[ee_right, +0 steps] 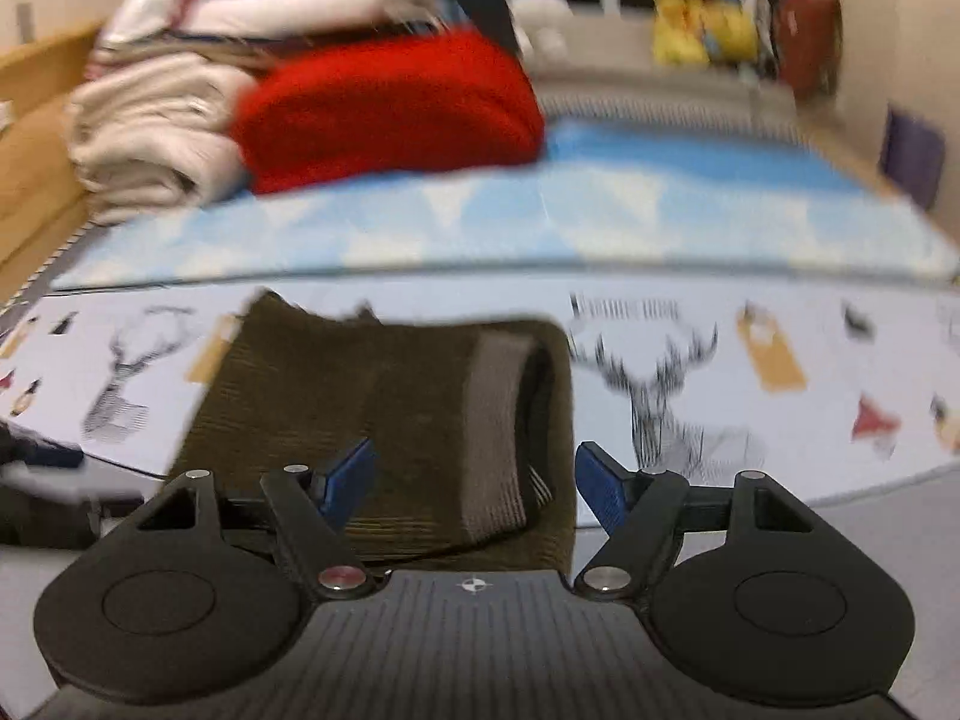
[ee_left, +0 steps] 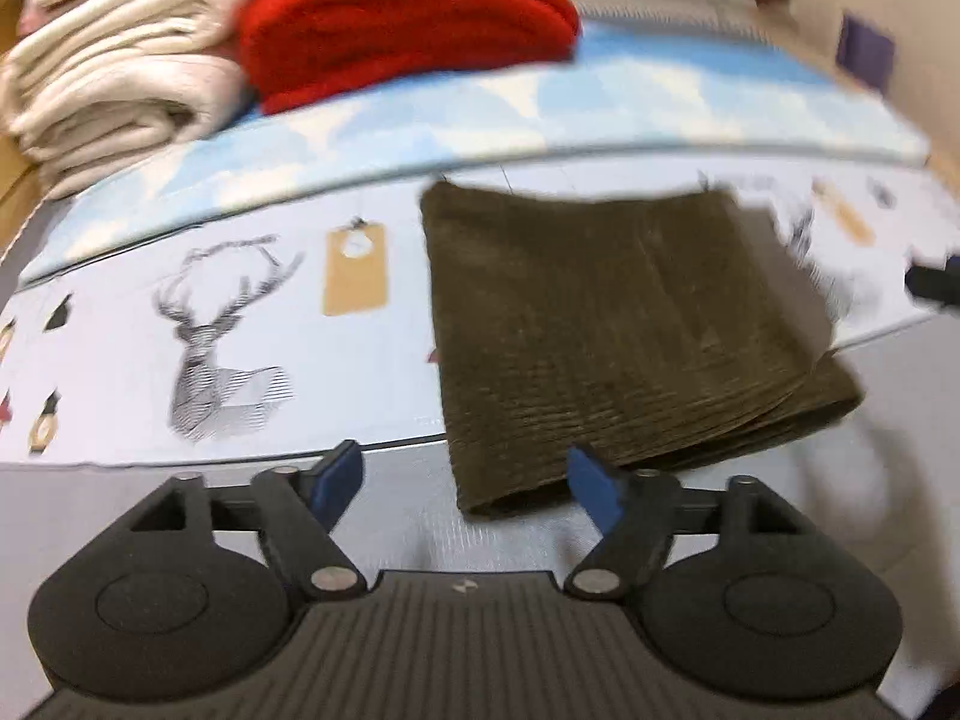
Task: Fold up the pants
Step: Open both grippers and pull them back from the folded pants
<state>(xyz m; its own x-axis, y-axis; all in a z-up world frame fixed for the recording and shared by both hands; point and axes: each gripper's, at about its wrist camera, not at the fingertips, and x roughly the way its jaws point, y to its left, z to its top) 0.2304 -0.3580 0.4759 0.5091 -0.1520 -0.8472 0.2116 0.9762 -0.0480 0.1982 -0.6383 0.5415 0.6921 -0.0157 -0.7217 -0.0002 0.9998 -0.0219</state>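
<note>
Left wrist view. No container in sight; goods sit loose on the surface. Olive corduroy pants [ee_left: 624,324], folded into a thick rectangle, lie on a white sheet printed with deer heads and tags [ee_left: 228,330], the near edge of the bundle overhanging onto a grey mat [ee_left: 408,516]. Behind, a blue-and-white patterned pad [ee_left: 600,102] carries a folded red knit [ee_left: 408,18] and, beside it on the left, a stack of cream towels [ee_left: 114,72]. Left gripper [ee_left: 465,483] tilts steeply down toward the near edge of the pants. Jaws stand wide apart, blue pads [ee_left: 339,477] bare, nothing pressed between them; the right-hand pad overlaps the pants' near edge in the picture, contact cannot be told. Frame is motion-blurred.

Right wrist view. Same layout from the other side: pants [ee_right: 336,396] directly ahead, a lighter ribbed fold of the fabric [ee_right: 498,432] standing up along the bundle's right side. Deer sheet [ee_right: 720,396] runs to the right, red knit [ee_right: 384,114] and cream towels [ee_right: 150,132] behind on the blue pad [ee_right: 630,222]. Right gripper [ee_right: 474,483] points down over the near part of the pants. Jaws apart, pads [ee_right: 597,489] clear of each other; fabric shows in the gap, but the pads do not pinch it. Heavy blur here too.
</note>
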